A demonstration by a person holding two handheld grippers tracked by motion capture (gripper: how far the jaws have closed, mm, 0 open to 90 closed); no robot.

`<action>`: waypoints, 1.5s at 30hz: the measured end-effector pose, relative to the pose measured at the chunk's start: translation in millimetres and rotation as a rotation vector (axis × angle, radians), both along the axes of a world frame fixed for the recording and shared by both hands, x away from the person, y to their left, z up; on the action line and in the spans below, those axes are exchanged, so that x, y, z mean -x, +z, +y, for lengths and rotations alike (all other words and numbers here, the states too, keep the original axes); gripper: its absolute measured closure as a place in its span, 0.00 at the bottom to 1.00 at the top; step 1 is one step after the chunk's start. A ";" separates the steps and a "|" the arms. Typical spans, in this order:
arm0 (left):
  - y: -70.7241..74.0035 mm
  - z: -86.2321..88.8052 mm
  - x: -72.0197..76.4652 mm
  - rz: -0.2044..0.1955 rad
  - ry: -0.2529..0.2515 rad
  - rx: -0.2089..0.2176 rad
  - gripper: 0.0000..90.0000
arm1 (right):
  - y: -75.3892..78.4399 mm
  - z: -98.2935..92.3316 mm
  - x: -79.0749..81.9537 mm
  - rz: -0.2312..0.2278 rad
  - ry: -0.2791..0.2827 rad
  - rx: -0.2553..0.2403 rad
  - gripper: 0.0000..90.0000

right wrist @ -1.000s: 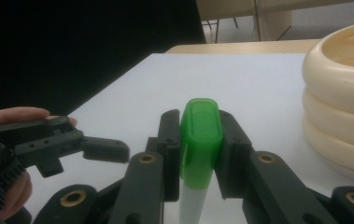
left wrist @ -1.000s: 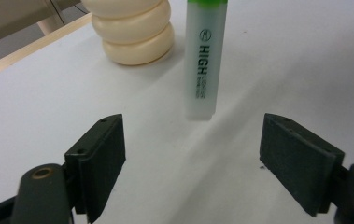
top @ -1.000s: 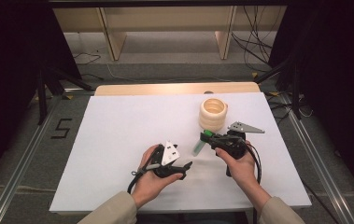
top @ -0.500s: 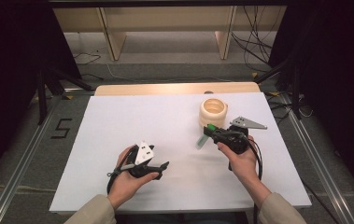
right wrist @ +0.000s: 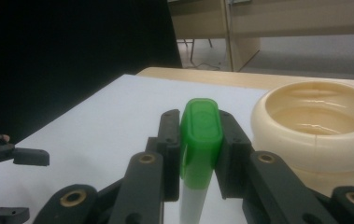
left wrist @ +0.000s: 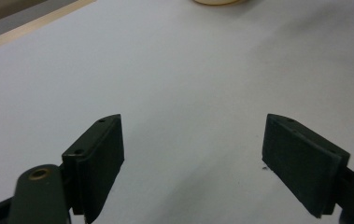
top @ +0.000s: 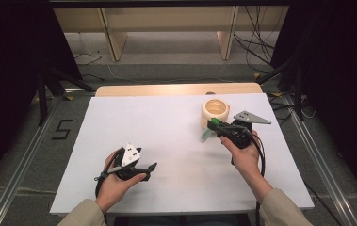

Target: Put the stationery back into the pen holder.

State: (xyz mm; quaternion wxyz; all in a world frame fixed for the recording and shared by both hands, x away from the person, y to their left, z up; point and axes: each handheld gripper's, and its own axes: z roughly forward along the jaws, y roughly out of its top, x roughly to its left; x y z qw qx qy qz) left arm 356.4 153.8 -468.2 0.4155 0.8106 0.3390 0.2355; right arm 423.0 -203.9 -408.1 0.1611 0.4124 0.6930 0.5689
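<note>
Your right claw [right wrist: 198, 154] is clamped on a green-capped tool with a pale handle [right wrist: 201, 135], something like a small brush or scraper. The jaws pinch only the green head, while the handle hangs free below. It sits just beside the cream-coloured bowl [top: 215, 109], near the far right of the white surface [top: 166, 136].

The grip is narrow and high on the tool, so a push against the bowl's rim could make it pivot or slip out of the jaws. The bowl looks light; a sideways knock from the claw might slide or tip it towards the surface's edge.

Your left claw [left wrist: 212, 154] stands wide apart and holds nothing, low over bare surface, well apart from the bowl. It cannot steady the bowl from there.
</note>
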 end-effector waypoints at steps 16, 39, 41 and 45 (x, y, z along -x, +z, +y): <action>-4.6 -1.5 -0.2 0.012 -0.003 -0.003 0.23 | 9.5 -5.3 -12.5 -0.030 -0.046 0.006 0.83; -6.5 -3.8 -1.9 0.016 0.000 0.001 0.24 | 27.9 -10.5 -28.1 -0.073 -0.093 -0.021 0.83; -6.7 -3.9 -2.0 0.016 0.000 0.001 0.24 | 28.4 -10.6 -28.3 -0.072 -0.094 -0.023 0.83; -6.6 -3.9 -2.2 0.016 0.000 0.001 0.24 | 31.6 -12.6 -31.0 -0.081 -0.104 -0.030 0.83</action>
